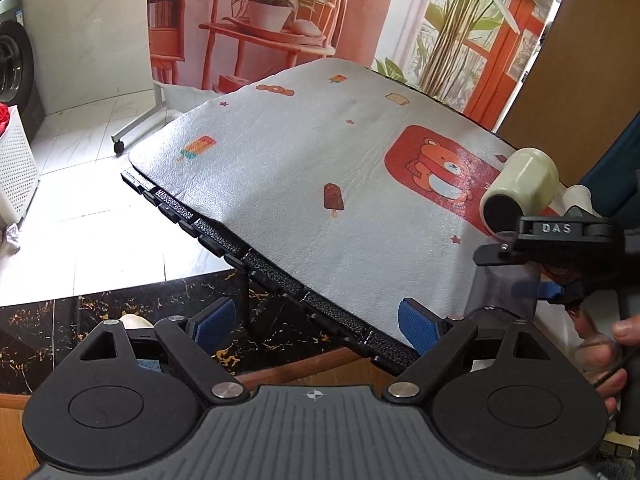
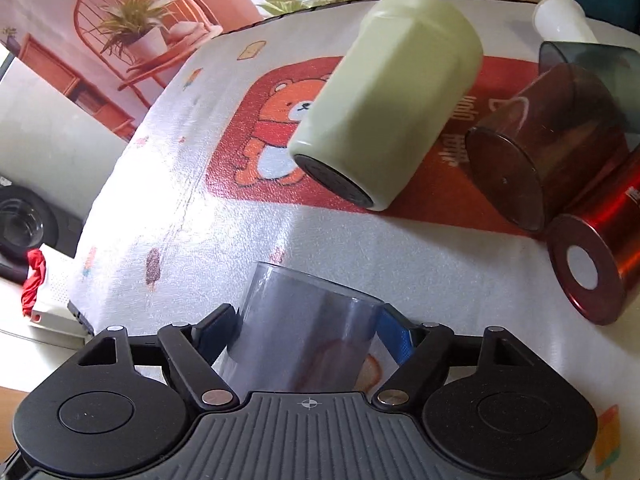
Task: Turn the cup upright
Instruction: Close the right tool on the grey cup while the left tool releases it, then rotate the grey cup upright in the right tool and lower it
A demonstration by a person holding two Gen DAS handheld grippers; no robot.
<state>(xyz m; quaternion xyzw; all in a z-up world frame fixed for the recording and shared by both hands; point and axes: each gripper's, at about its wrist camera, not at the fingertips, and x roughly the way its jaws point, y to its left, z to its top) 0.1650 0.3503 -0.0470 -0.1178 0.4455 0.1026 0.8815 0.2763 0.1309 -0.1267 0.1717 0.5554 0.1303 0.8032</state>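
Note:
My right gripper [image 2: 308, 332] is shut on a clear grey-blue plastic cup [image 2: 304, 332], held between its blue pads above the table mat. The same cup [image 1: 504, 288] shows in the left wrist view under the right gripper's black body [image 1: 560, 240]. A pale green cup [image 2: 384, 96] lies on its side on the mat's red bear patch, base toward me; it also shows in the left wrist view [image 1: 520, 188]. My left gripper [image 1: 320, 320] is open and empty, over the table's near-left edge.
A brown translucent cup [image 2: 548, 140], a shiny red cup [image 2: 600, 248], a grey cup [image 2: 600, 64] and a white object [image 2: 560, 20] lie at the right. The white cartoon mat [image 1: 300, 184] covers a folding table. A white basket [image 1: 16, 168] stands on the floor at left.

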